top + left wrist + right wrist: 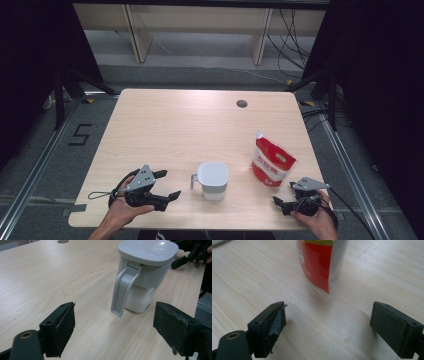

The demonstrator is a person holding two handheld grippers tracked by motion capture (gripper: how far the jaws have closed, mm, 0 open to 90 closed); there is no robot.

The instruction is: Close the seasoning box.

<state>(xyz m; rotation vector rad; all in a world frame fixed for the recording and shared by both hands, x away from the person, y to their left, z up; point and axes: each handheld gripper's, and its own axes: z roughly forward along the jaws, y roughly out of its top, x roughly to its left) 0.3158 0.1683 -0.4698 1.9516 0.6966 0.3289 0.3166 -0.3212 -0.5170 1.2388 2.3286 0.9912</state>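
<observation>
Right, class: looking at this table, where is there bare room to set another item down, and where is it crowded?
The far half of the table, behind the lidded jug and up to the round hole, is bare. So is the left side. It is crowded near the front: left gripper, jug, red pouch, right gripper.

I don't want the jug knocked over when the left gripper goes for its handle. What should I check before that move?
1. Left gripper jaws open, nothing between them: ok.
2. Jug upright on the table: ok.
3. Lid seated on the jug: ok.
4. Handle faces the left gripper, free path: ok.
5. Right gripper open, apart from the red pouch: ok.
6. Lid latched: cannot tell.
</observation>
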